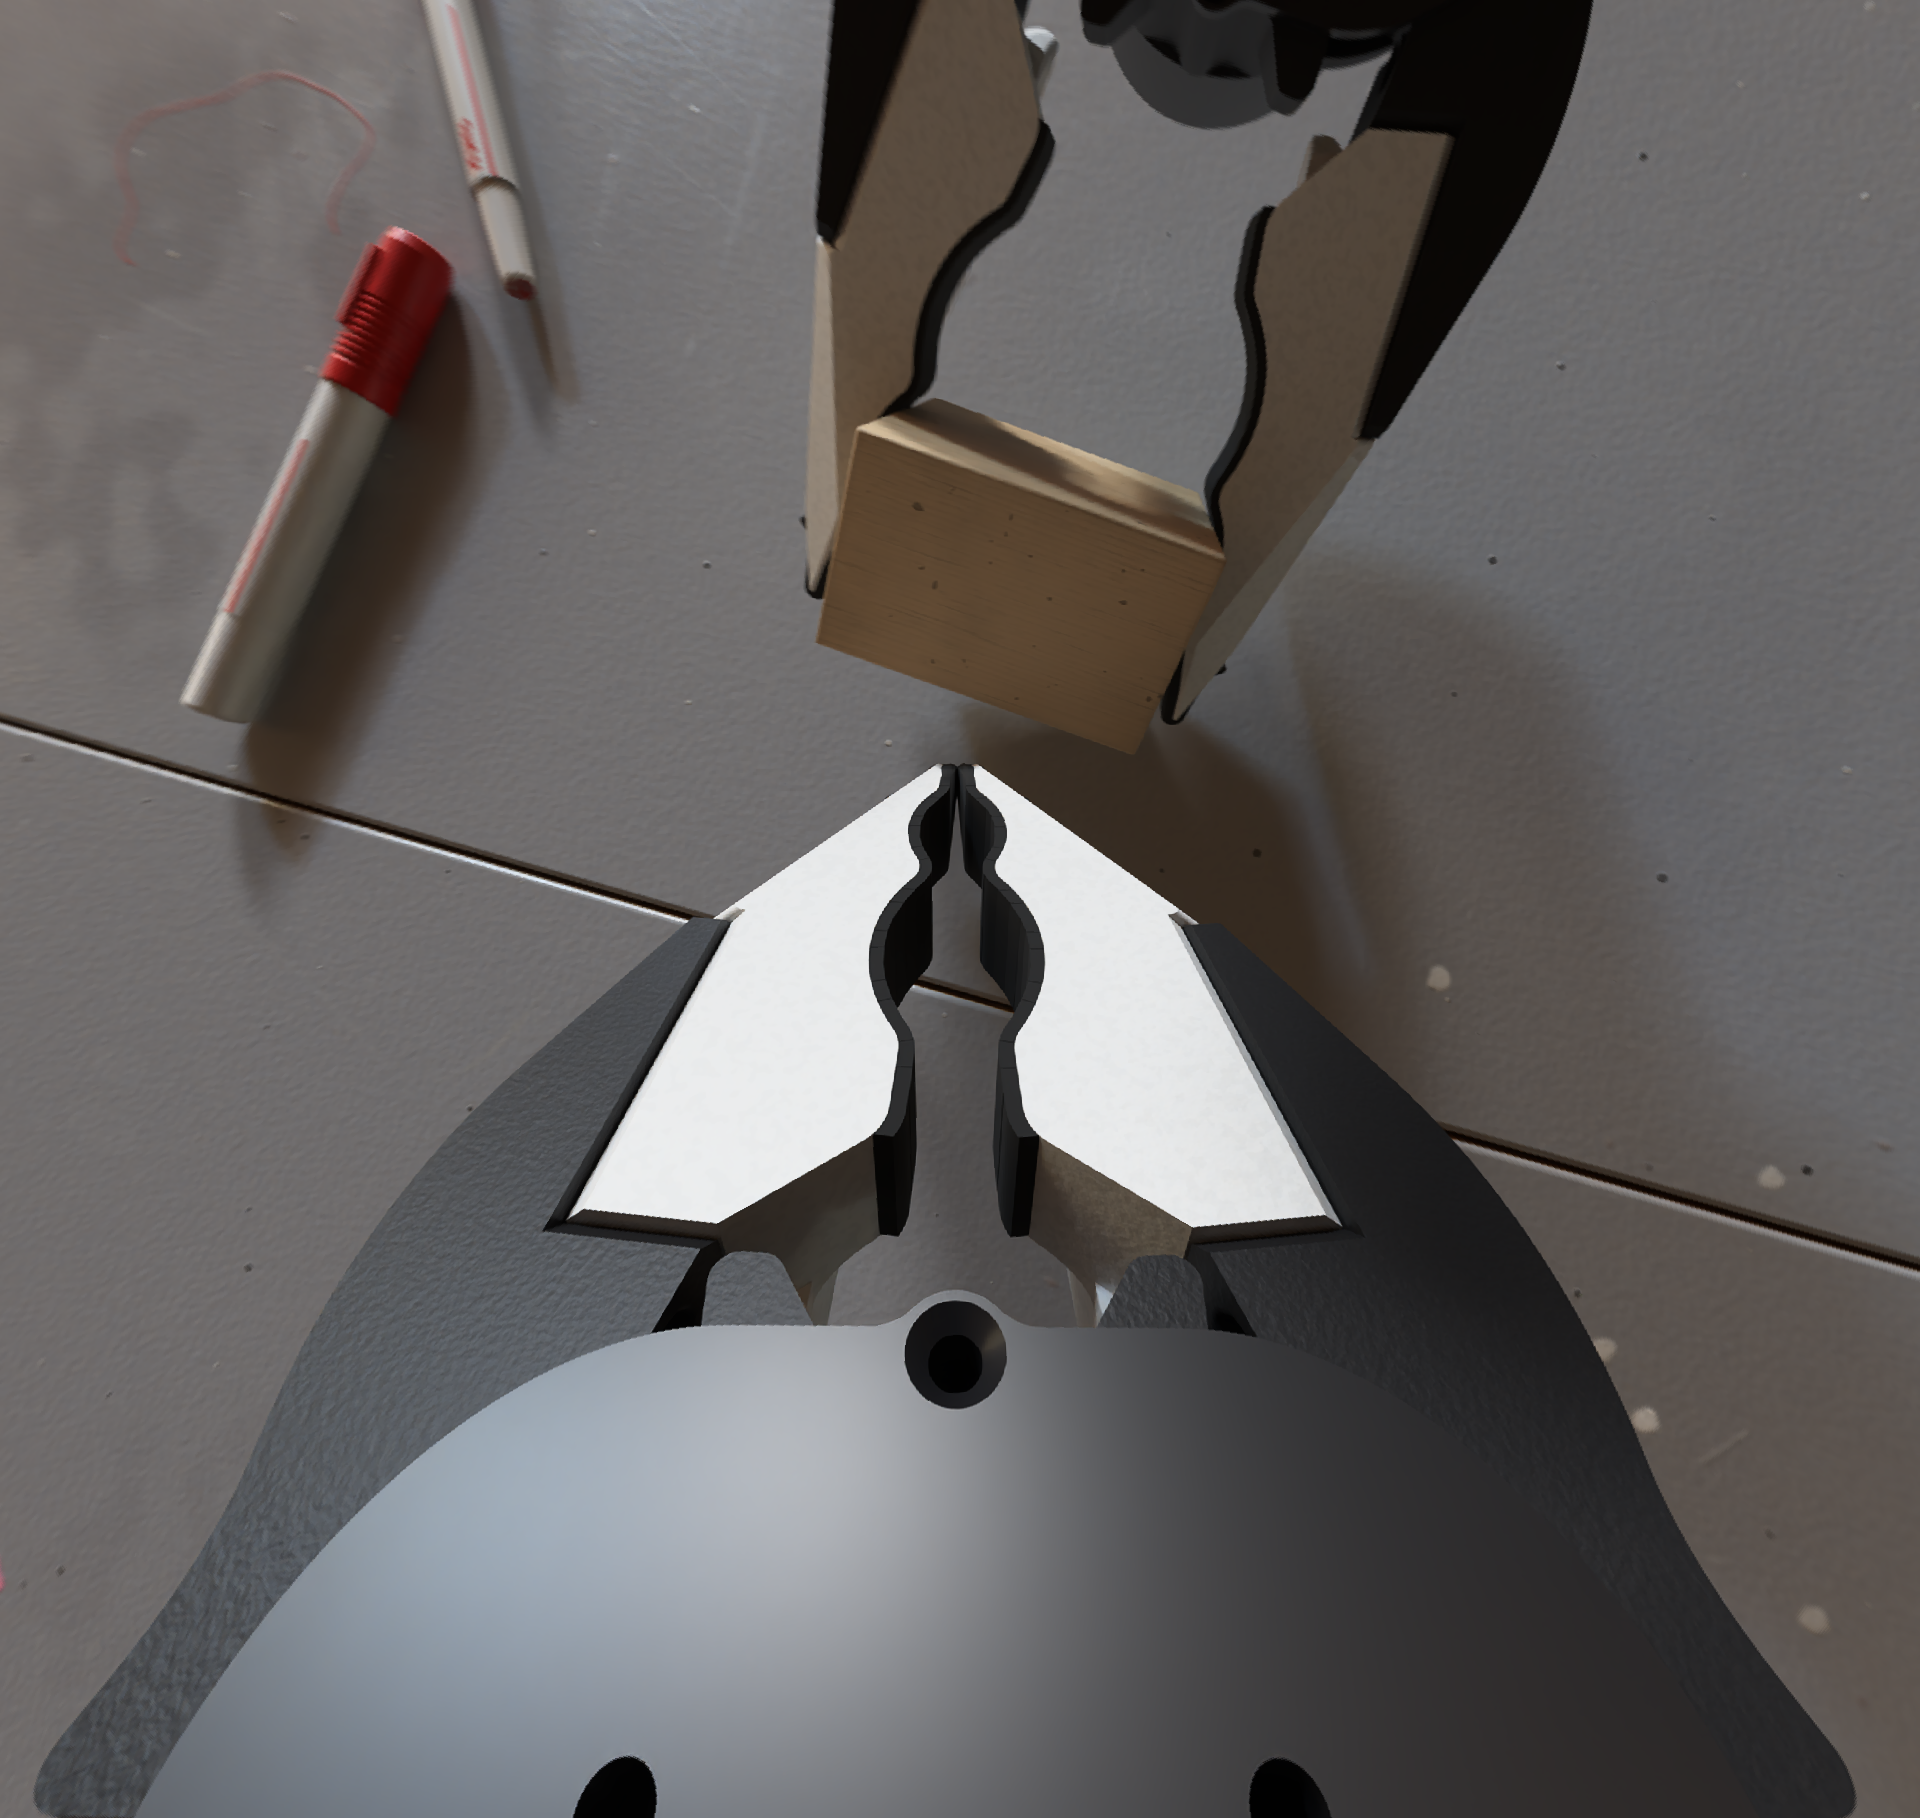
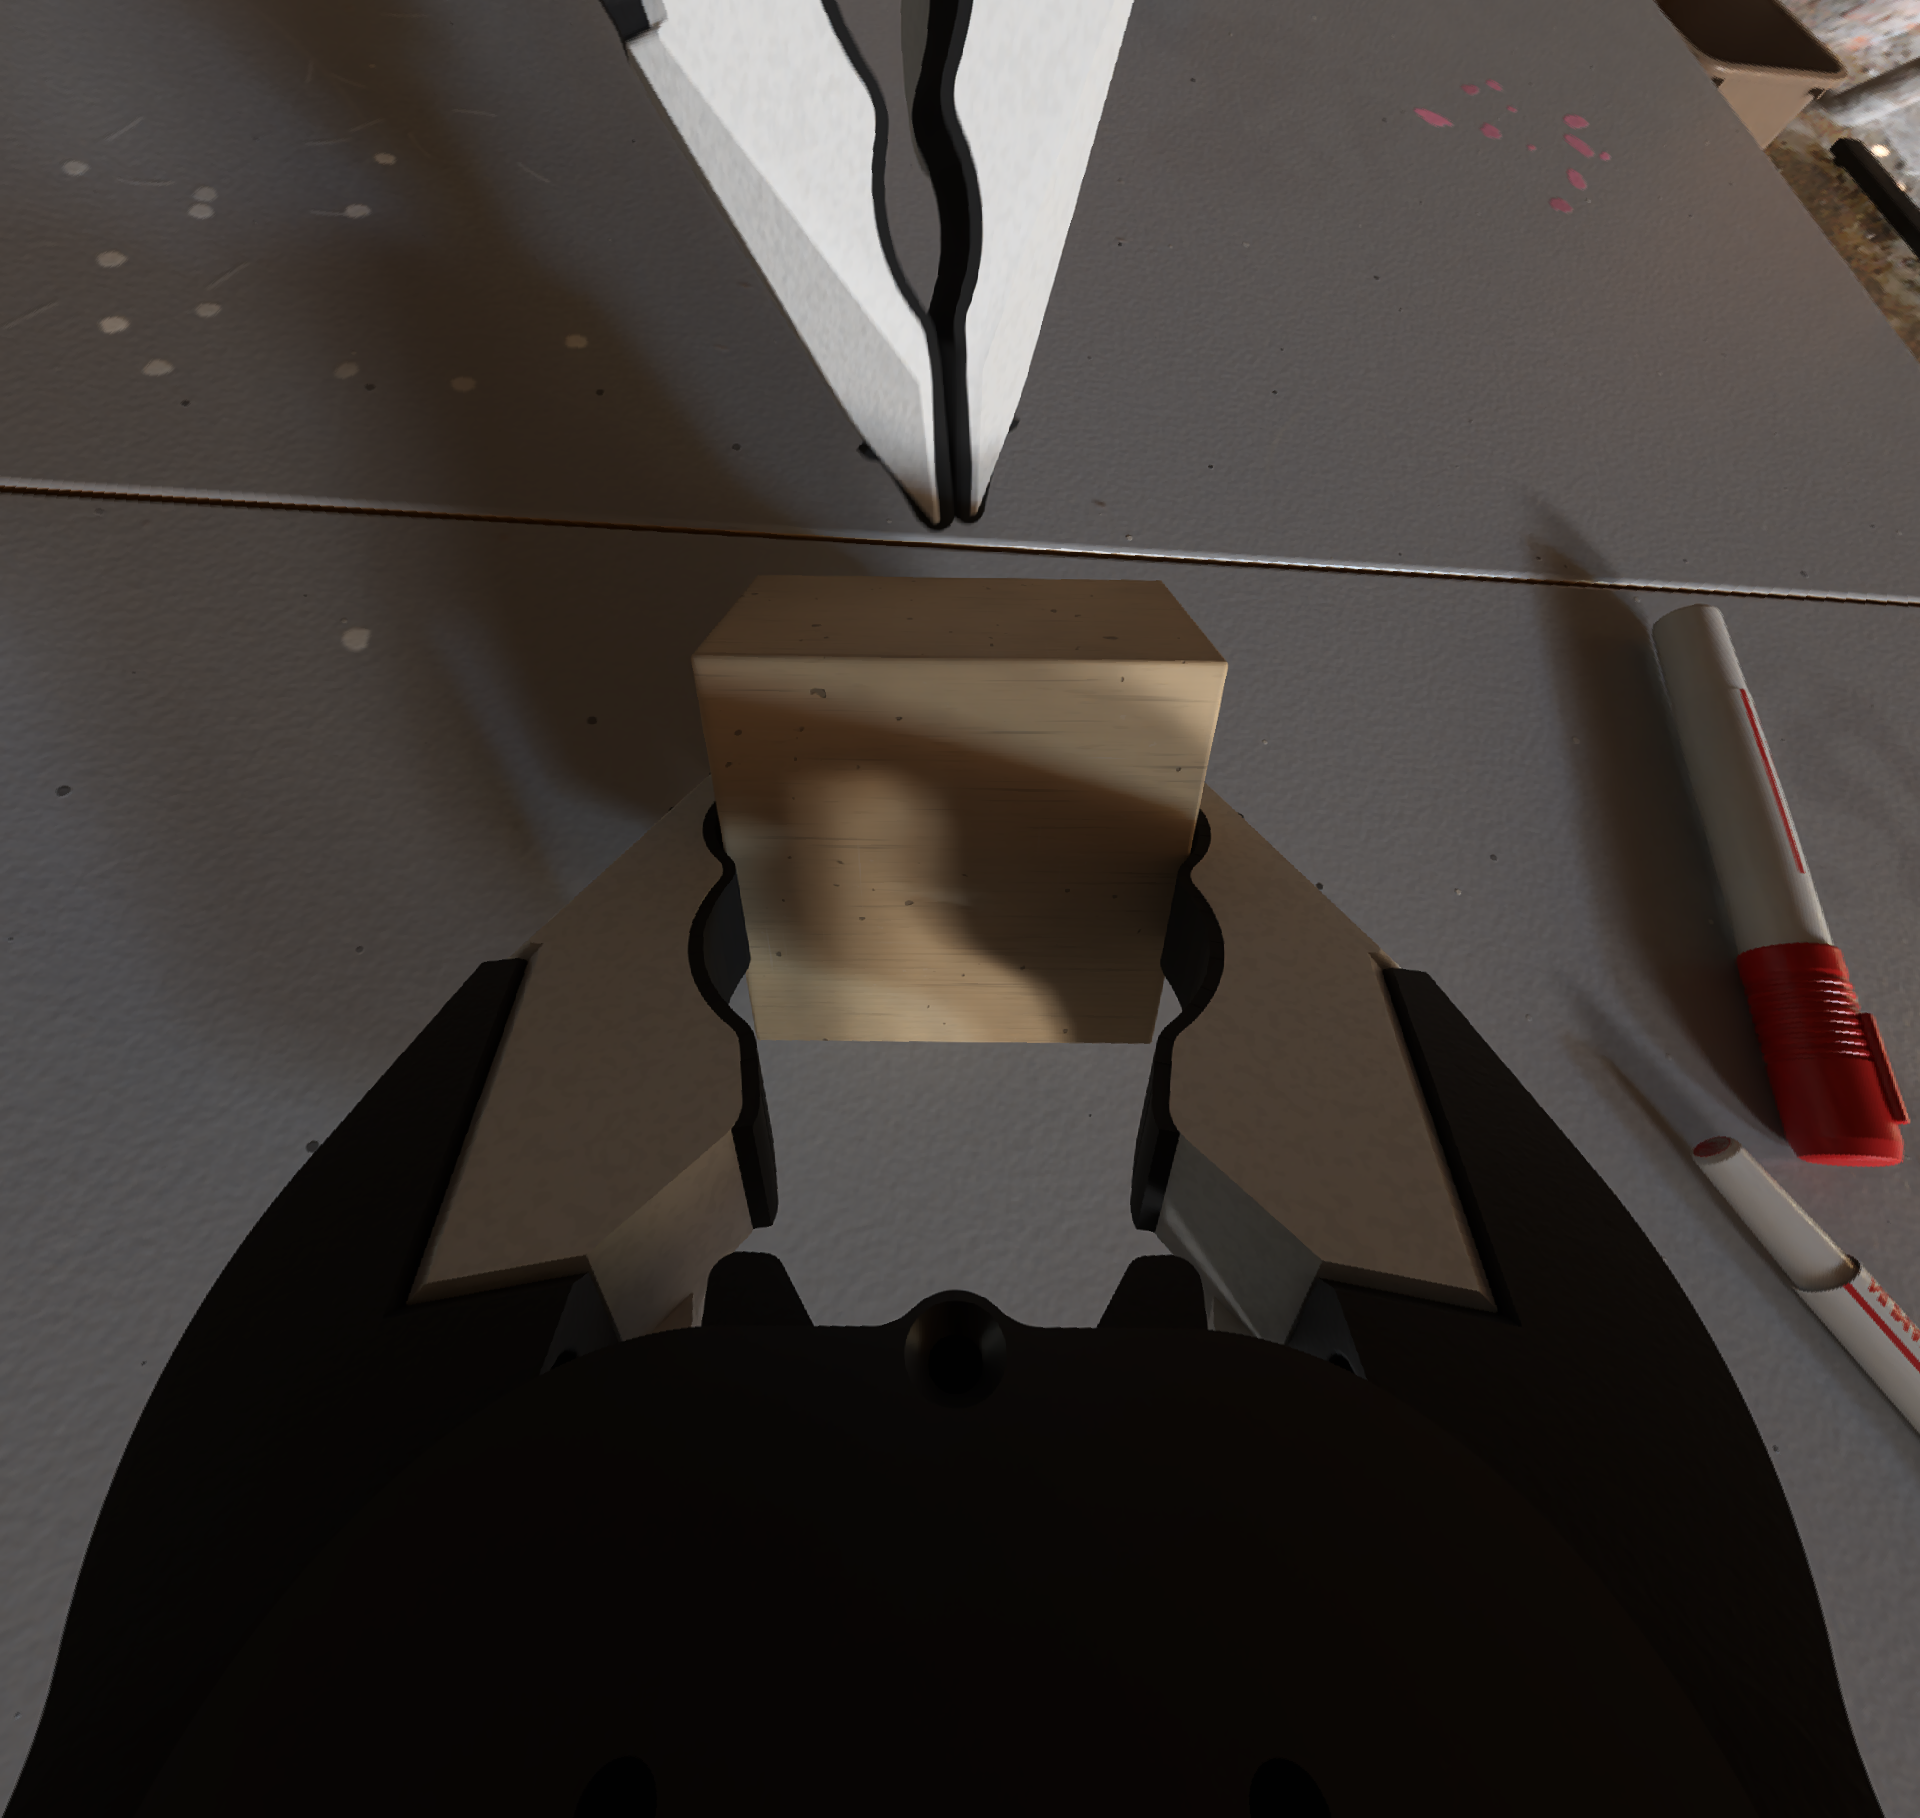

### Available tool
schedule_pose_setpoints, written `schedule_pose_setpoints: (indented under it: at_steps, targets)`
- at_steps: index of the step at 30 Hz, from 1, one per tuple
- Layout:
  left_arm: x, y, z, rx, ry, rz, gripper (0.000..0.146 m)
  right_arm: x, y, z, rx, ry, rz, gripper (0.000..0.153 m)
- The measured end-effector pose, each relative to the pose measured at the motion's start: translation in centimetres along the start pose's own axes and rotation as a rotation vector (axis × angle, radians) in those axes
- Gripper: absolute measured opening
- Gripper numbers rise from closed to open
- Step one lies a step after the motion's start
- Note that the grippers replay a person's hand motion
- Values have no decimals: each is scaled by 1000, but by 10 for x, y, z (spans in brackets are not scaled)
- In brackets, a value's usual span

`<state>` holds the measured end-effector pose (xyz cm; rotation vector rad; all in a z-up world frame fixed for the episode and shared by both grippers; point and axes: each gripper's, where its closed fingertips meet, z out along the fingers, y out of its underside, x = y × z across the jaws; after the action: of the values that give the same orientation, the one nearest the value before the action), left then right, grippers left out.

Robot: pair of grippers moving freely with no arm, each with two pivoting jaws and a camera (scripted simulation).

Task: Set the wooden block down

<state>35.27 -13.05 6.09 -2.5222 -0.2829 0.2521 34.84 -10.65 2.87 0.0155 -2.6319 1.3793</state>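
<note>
A pale wooden block (image 2: 961,812) sits between the tan fingers (image 2: 613,947) of my right gripper (image 2: 958,818), which is shut on its two sides. The left wrist view shows the same block (image 1: 1018,573) held by the right gripper (image 1: 997,646) low over the grey table (image 1: 1558,625); I cannot tell whether the block touches it. My left gripper (image 1: 954,773), with white fingers, is shut and empty, its tips just short of the block. It also shows in the right wrist view (image 2: 954,511), pointing down at the table seam.
A red-capped marker (image 1: 312,480) and a thin white pen (image 1: 473,95) lie left of the block; in the right wrist view they are the marker (image 2: 1766,885) and pen (image 2: 1818,1280) at right. A brown bin (image 2: 1725,12) stands at the far table edge. A seam (image 2: 312,501) crosses the table.
</note>
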Motion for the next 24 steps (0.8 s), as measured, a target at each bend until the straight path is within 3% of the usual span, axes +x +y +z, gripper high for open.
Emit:
schedule_pose_setpoints:
  at_steps: [14, 24]
  targets:
    - [-1, 13, 14, -282, 62, 95, 0, 5, -3, 5, 2, 35, -16, 81]
    - [-10, 19, 4, -272, 18, 35, 0, 13, -18, 9, 41, -14, -21, 81]
